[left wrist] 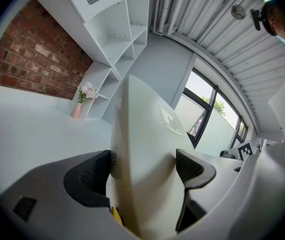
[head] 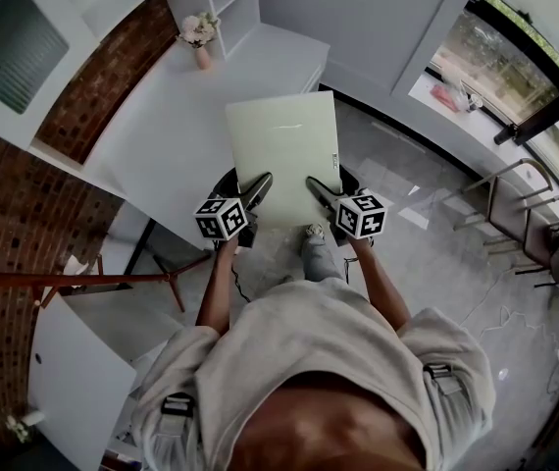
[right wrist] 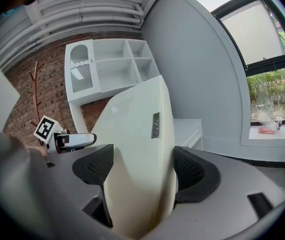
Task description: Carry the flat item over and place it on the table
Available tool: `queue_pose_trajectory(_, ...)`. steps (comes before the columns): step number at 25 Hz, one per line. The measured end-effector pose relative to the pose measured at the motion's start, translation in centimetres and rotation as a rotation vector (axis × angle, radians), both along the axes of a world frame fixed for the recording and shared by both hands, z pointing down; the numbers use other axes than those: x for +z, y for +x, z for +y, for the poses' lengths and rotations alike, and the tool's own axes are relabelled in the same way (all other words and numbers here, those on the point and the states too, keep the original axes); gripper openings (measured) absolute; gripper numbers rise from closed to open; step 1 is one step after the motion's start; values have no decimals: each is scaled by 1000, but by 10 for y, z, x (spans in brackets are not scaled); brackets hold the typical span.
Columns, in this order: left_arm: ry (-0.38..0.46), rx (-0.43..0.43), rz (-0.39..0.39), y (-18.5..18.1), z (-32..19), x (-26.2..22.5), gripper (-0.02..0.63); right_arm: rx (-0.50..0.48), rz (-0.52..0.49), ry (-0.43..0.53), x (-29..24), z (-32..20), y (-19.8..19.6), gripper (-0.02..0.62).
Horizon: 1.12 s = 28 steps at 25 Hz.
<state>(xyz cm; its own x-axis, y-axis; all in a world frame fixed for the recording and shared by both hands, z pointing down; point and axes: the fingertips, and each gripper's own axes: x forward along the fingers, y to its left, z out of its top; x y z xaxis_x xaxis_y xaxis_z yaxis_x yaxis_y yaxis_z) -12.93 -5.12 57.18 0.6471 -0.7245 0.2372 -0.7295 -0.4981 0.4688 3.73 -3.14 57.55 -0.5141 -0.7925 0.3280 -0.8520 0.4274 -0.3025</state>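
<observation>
White table (head: 177,126) along the brick wall (head: 5,234), far left. Head view: we hold the pale flat panel (head: 284,150) aloft by its near edge, left gripper (head: 257,190) and right gripper (head: 319,190) both on it. Left gripper view: jaws pinch the panel; flower vase (left wrist: 77,108) far left. Right gripper view: jaws pinch the panel; white shelves (right wrist: 113,66) behind.

1. Daylight from the window (head: 500,62) at the right lights the room evenly; shadows are soft.
2. The white desk (head: 181,116) looks slightly washed out.
3. The flat panel (left wrist: 147,149) carries a faint window reflection.
4. Strong fisheye bending and dark rounded corners mark both gripper views.
</observation>
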Motion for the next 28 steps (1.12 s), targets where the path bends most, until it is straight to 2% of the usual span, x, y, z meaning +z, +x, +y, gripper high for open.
queue_pose_trajectory(11,3,-36,-24,14,-72,-2,410,-34,-25,5,4,-78,14,397)
queue_pose_trajectory(28,0,-127,-33,54,-248,-24,410,-125,-26,10,-20,-269,55,397)
